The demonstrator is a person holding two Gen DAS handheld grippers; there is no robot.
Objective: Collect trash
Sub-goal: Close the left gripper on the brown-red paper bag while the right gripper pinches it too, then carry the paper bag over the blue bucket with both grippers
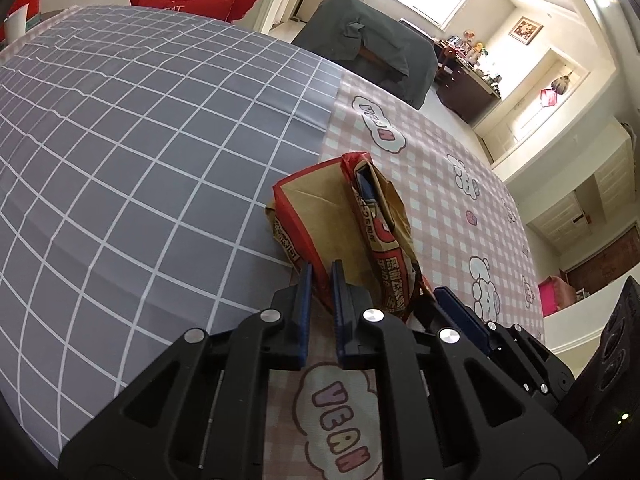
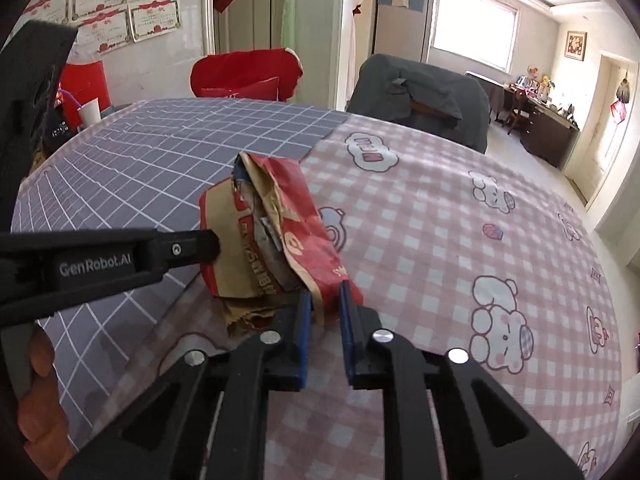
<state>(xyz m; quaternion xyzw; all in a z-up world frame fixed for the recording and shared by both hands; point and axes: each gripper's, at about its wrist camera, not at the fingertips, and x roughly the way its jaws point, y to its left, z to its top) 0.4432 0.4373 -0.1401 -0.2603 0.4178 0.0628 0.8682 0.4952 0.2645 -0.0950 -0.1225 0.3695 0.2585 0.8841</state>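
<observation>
A crumpled red and brown paper food bag [image 1: 340, 216] stands open on the table, straddling the seam between the grey grid cloth and the pink checked cloth. My left gripper [image 1: 321, 276] is shut on the bag's near red-edged flap. My right gripper [image 2: 325, 300] is shut on the bag's other edge [image 2: 280, 224], holding its mouth apart. Something dark and blue sits inside the bag. The left gripper's body [image 2: 120, 260] shows at the left of the right wrist view, and the right gripper's fingers [image 1: 460, 312] show at the right of the left wrist view.
The grey grid cloth [image 1: 140, 140] covers the left of the table and the pink checked cloth [image 2: 460, 240] the right. A white cup with a straw [image 2: 89, 112] stands at the far left edge. A red-covered chair [image 2: 244, 76] and a grey-covered chair [image 2: 420, 96] stand behind the table.
</observation>
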